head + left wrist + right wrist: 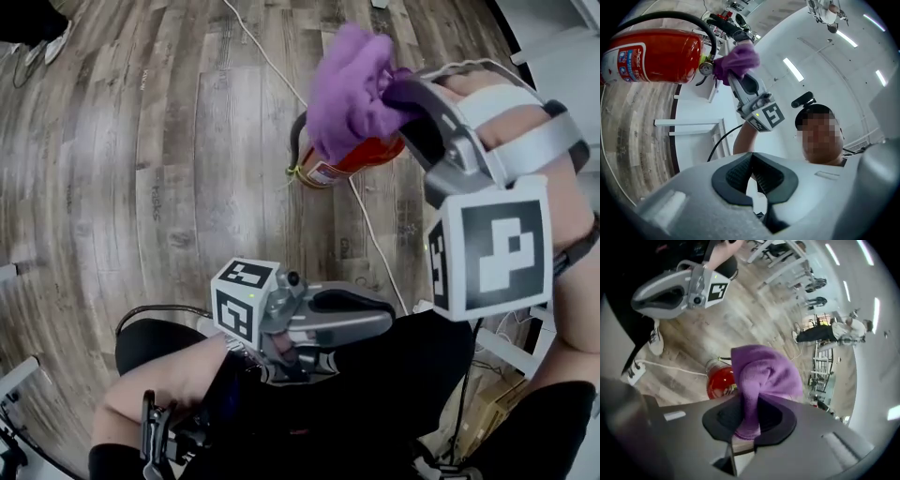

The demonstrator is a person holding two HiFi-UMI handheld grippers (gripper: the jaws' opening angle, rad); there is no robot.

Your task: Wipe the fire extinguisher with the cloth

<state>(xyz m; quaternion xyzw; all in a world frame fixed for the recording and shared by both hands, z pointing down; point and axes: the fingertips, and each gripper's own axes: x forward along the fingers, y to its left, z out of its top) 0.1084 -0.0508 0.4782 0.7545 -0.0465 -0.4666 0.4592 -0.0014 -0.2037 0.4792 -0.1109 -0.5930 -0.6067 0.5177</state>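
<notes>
The red fire extinguisher (361,157) lies on its side on the wooden floor, partly hidden behind the purple cloth (349,82). My right gripper (392,92) is raised above it, shut on a bunched fold of the cloth, which puffs out beyond the jaws. In the right gripper view the cloth (764,376) is pinched between the pads, with the extinguisher (719,381) below. My left gripper (386,315) is held low near my body, shut and holding nothing. The left gripper view looks up at the extinguisher (656,56), its black hose (670,16) and the cloth (737,60).
A white cable (375,234) runs across the floor past the extinguisher to a power strip (635,373). White table legs (693,124) stand nearby. Cardboard (487,403) lies at the lower right. People (825,331) stand far off in the room.
</notes>
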